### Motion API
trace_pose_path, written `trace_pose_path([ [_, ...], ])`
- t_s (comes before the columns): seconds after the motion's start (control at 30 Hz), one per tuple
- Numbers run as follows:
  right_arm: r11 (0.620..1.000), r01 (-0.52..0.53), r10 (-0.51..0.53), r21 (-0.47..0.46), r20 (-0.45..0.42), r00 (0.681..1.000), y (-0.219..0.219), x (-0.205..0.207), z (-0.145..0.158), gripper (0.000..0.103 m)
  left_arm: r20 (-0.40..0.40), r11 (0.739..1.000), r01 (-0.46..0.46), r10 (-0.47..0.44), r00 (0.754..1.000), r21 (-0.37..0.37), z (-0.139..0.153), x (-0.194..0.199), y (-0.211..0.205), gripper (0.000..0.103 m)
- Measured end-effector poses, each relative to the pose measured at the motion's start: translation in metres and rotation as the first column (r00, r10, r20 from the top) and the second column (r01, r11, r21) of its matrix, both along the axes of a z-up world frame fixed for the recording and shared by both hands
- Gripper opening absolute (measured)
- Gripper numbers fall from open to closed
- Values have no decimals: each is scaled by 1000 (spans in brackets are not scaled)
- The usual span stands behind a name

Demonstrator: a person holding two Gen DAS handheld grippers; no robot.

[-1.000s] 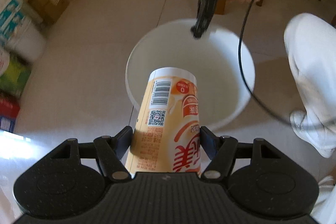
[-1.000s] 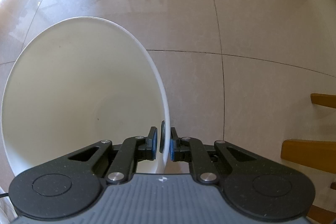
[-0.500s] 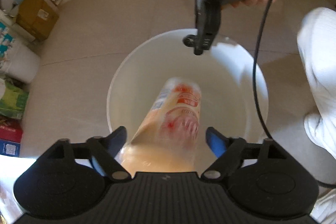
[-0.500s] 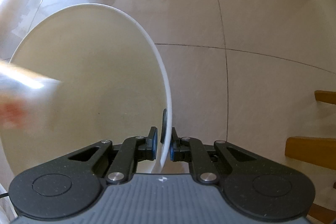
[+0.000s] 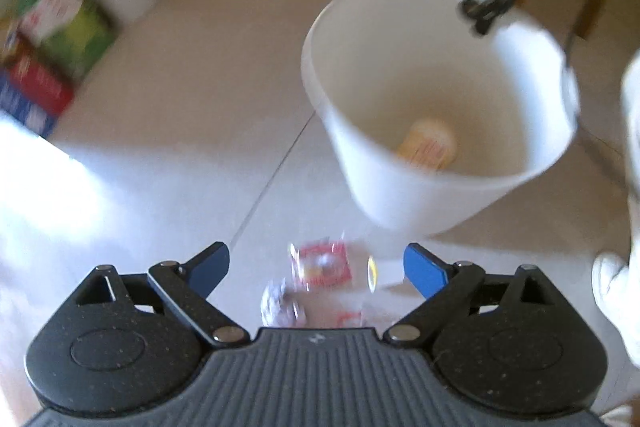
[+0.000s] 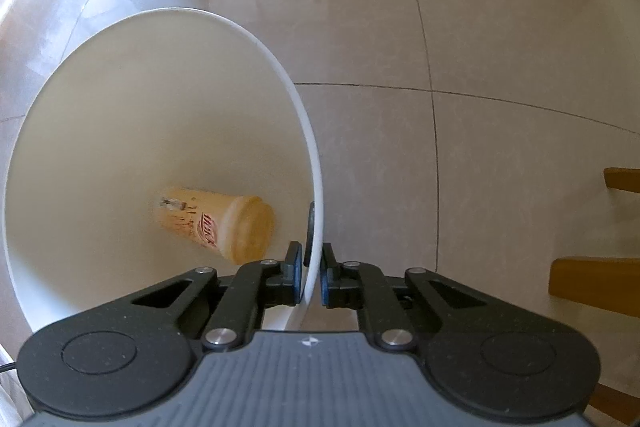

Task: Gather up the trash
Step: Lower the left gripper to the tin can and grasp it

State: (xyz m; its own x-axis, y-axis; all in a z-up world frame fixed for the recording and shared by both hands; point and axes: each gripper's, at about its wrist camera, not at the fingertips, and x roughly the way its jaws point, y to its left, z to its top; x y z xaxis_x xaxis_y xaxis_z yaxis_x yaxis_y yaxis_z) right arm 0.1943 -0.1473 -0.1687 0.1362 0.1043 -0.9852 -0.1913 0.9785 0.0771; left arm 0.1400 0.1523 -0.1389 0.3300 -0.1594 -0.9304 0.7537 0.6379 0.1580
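Note:
An orange and cream paper cup (image 6: 216, 223) lies on its side at the bottom of the white bucket (image 6: 132, 131); the left wrist view shows that cup (image 5: 428, 145) there too. My right gripper (image 6: 310, 279) is shut on the bucket's rim, and in the left wrist view this gripper (image 5: 486, 15) pinches the bucket (image 5: 404, 195) at its far edge. My left gripper (image 5: 316, 267) has its jaws still opening, with nothing between them. Below it on the floor lie a red and white wrapper (image 5: 322, 263) and a crumpled clear wrapper (image 5: 280, 303), both blurred.
Tiled floor (image 6: 480, 27) lies all around. Boxes and packs (image 5: 52, 39) stand at the upper left in the left wrist view. Wooden chair legs (image 6: 596, 279) are at the right. A person's white-clad leg and shoe (image 5: 616, 283) are at the right edge.
My left gripper let the cup go and it fell into the bucket. That gripper then swung down and left, off the bucket, over wrappers on the floor. The right gripper kept its hold.

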Motion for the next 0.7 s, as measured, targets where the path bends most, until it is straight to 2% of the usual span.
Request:
trace_pose_path([
  [0.07, 1000, 1, -1, 1, 1, 1000, 0, 0, 0, 11, -32, 994, -108, 107, 994, -18, -21, 3, 22, 94],
  [0.13, 1000, -1, 1, -1, -1, 1000, 0, 1, 0, 11, -62, 973, -230, 229, 972, -24, -44, 8, 41, 94],
  [0.2, 1000, -2, 2, -5, -4, 1000, 0, 1, 0, 11, -102, 935, -355, 351, 931, -20, -67, 14, 61, 94],
  [0.23, 1000, -2, 2, -6, -5, 1000, 0, 1, 0, 11, -116, 907, -421, 417, 901, -8, -80, 18, 69, 94],
  [0.3, 1000, -4, 4, -9, -6, 1000, 1, 1, 0, 11, -128, 864, -504, 500, 857, 2, -99, 22, 81, 93],
  [0.37, 1000, -4, 4, -9, -7, 1000, 1, 1, -2, 11, -133, 826, -564, 560, 817, 13, -116, 24, 88, 93],
  [0.43, 1000, 1, -1, -6, -7, 1000, 1, 1, -2, 11, -133, 797, -604, 601, 788, 20, -130, 25, 88, 93],
  [0.53, 1000, 4, -4, -7, -9, 1000, 1, 2, -2, 11, -117, 767, -641, 640, 759, 36, -146, 24, 87, 93],
  [0.63, 1000, 2, -2, -9, -10, 1000, 1, 2, -2, 11, -100, 748, -662, 662, 742, 45, -156, 24, 86, 93],
  [0.7, 1000, 5, -5, -6, -10, 1000, 0, 2, -2, 11, -112, 730, -681, 683, 722, 61, -165, 25, 87, 93],
])
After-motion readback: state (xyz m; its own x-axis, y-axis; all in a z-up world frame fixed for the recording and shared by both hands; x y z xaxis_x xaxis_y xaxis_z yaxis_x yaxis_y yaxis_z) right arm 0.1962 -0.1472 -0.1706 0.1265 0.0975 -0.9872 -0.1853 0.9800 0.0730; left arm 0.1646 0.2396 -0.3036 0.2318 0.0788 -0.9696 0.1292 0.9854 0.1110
